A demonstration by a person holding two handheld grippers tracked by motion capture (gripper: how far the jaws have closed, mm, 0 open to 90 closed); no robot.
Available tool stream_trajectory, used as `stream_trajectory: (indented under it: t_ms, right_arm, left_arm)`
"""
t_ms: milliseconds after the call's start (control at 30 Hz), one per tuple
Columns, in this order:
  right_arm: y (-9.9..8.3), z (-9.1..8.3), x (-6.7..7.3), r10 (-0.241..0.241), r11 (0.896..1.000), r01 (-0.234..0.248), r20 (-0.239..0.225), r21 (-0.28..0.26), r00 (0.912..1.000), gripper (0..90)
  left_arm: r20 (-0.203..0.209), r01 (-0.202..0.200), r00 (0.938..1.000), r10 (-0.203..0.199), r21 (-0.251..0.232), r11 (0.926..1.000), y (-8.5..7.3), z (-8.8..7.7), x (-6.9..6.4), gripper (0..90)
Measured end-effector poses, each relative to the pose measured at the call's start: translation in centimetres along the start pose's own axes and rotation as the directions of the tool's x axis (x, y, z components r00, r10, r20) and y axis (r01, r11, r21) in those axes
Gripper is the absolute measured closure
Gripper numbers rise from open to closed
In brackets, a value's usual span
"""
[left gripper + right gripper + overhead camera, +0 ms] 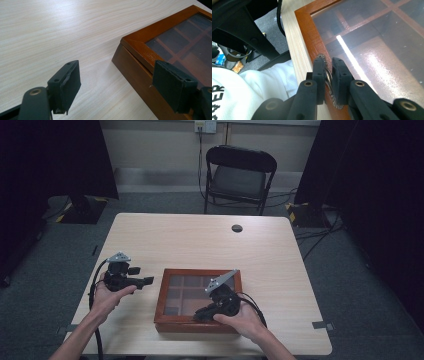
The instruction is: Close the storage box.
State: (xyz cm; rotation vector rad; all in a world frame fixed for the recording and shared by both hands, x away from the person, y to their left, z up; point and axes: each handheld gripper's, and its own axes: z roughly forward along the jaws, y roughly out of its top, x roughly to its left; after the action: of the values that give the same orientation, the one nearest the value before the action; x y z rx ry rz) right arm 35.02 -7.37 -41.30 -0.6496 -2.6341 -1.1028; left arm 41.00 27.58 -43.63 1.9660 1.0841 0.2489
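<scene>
1. Your right gripper (327, 72) has its fingers pinched on the metal ring handle (327, 75) at the wooden box's (197, 297) near edge.
2. Your left gripper (117, 85) stands wide apart beside the box.
3. The box sits on the pale bench (190, 240); a folding chair (239, 175) stands beyond on grey carpet (350, 270).

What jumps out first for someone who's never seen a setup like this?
A wooden box with a glass lid sits at the table's near edge. The right claw pinches the small metal ring on the lid's front rim, while the left claw hangs open beside the box. An empty folding chair stands beyond the table.
</scene>
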Motion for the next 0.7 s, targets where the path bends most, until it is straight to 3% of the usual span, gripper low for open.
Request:
stream_trajectory:
  t_ms: [300,433,500,533,700]
  right_arm:
    - [-0.4,1.3,-0.3,0.001,0.998,-0.001,0.01,0.063,1.0,82.2]
    - [-0.5,1.3,-0.7,0.006,0.999,-0.005,-0.017,0.049,0.9998,81.6]
    - [-0.6,1.3,-0.7,0.015,0.999,-0.014,-0.015,0.039,0.9998,73.9]
    - [-0.5,1.3,-0.7,0.017,0.999,-0.016,-0.019,0.029,0.9997,63.5]
    - [-0.4,-0.2,-1.3,0.05,0.999,-0.049,0.059,-0.024,0.997,44.4]
  left_arm:
    - [-0.005,0.004,1.0,-0.004,0.001,1.0,0.0,0.0,0.1,22.4]
    - [-0.025,0.009,0.9997,-0.009,0.003,1.0,0.0,0.0,0.2,21.8]
    - [-0.026,0.01,0.9996,-0.01,0.009,0.9999,0.0,0.2,0.4,21.7]
    - [-0.031,0.013,0.9994,-0.012,0.01,0.9999,-0.1,0.2,0.4,21.7]
    - [-0.041,0.013,0.9991,-0.012,0.012,0.9999,0.0,0.0,0.3,19.7]
